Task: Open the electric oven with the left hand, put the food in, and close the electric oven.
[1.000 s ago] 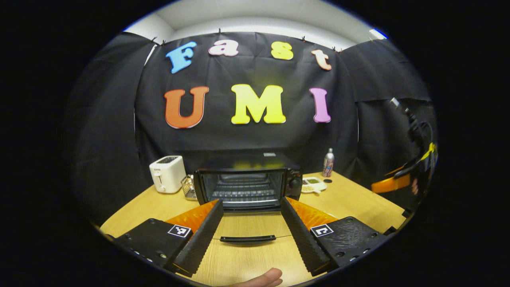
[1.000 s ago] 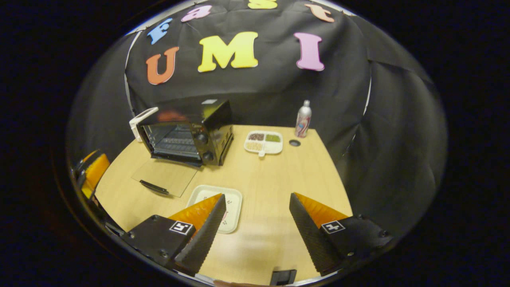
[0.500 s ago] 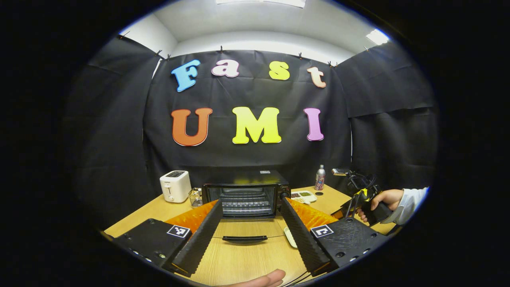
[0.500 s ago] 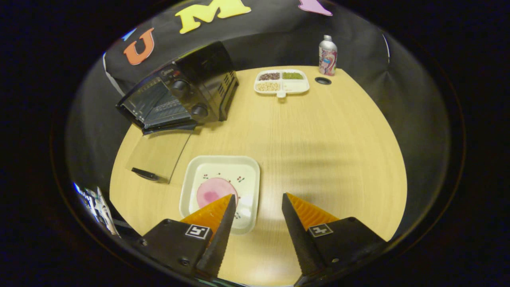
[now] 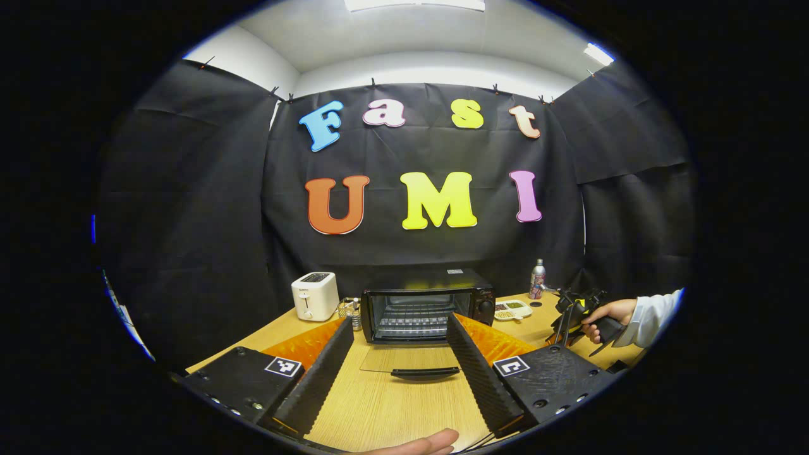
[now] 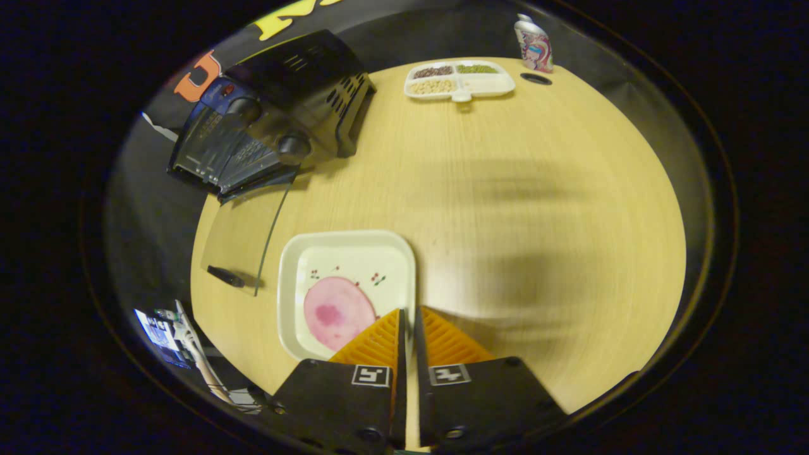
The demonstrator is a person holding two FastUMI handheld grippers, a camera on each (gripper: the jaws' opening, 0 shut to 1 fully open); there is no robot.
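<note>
The black electric oven (image 5: 426, 306) stands at the back of the wooden table, its glass door (image 5: 411, 363) folded down flat with the handle towards me. My left gripper (image 5: 399, 318) hovers open in front of that door, holding nothing. In the right gripper view the oven (image 6: 272, 120) is at the upper left. A white square plate (image 6: 344, 253) carrying a pink round slice of food (image 6: 338, 313) lies below it. My right gripper (image 6: 407, 309) is closed on the plate's right rim. A hand holds the right gripper (image 5: 578, 316), seen at the far right in the left gripper view.
A white toaster (image 5: 315, 295) and a small wire basket (image 5: 347, 309) stand left of the oven. A divided snack tray (image 6: 458, 79) and a metal bottle (image 6: 533, 35) sit at the table's far side. A thumb (image 5: 417, 442) shows at the lower edge.
My right gripper dropped towards the plate and went from open to shut on its rim. My left gripper drew back from the oven and stays open.
</note>
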